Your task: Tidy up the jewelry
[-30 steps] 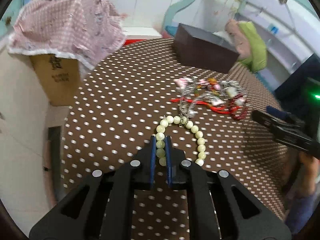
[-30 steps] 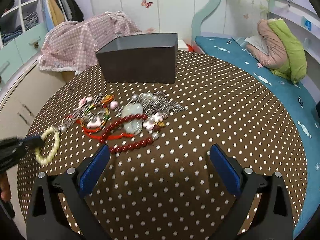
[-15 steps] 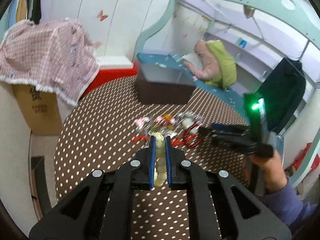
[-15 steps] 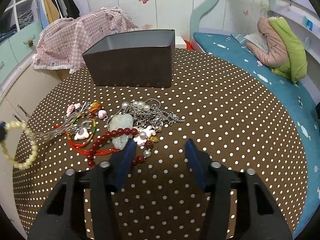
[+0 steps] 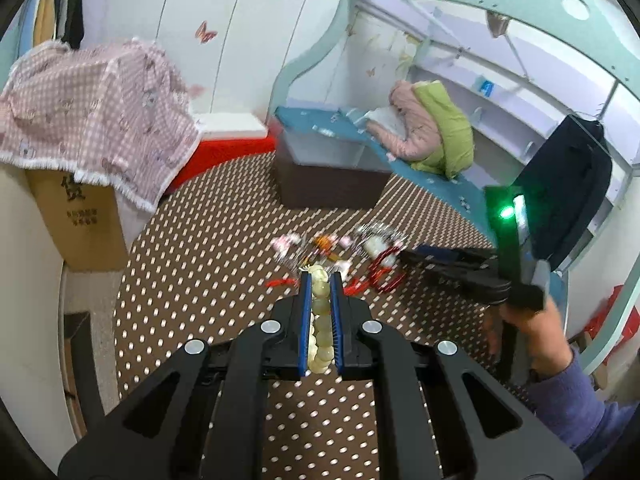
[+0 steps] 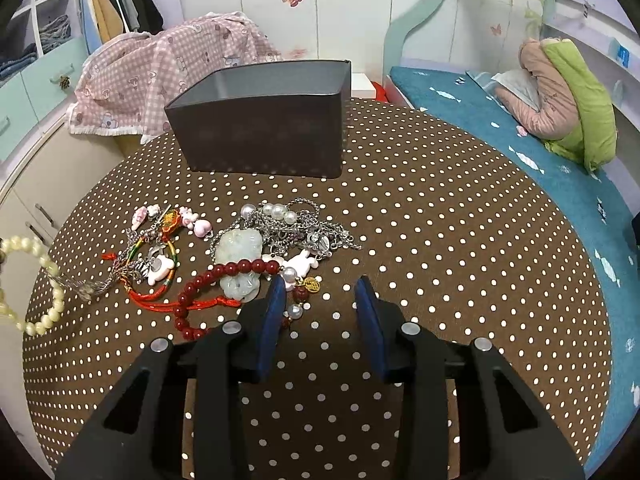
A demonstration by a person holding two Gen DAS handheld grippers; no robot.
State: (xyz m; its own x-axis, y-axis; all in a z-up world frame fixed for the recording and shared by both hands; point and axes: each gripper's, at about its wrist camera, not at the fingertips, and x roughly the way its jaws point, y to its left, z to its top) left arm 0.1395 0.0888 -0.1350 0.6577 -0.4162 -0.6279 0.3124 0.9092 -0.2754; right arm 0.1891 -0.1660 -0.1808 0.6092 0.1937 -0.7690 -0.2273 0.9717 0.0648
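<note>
My left gripper (image 5: 319,280) is shut on a pale green bead bracelet (image 5: 320,320) and holds it up above the table; the bracelet also hangs at the left edge of the right wrist view (image 6: 36,280). My right gripper (image 6: 320,292) is open and empty, low over the table just in front of the jewelry pile (image 6: 240,252). The pile holds a red bead bracelet (image 6: 224,280), a jade pendant (image 6: 240,248), silver chains (image 6: 304,228) and pink charms. An open dark box (image 6: 264,128) stands behind the pile.
The round table has a brown polka-dot cloth (image 6: 440,240). A pink checked cloth (image 6: 168,76) covers a cardboard box at the left. A blue bed (image 6: 520,128) with a green and pink bundle lies to the right.
My left gripper lifted the pale bracelet off the table and raised it. My right gripper moved closer to the pile and its jaws narrowed.
</note>
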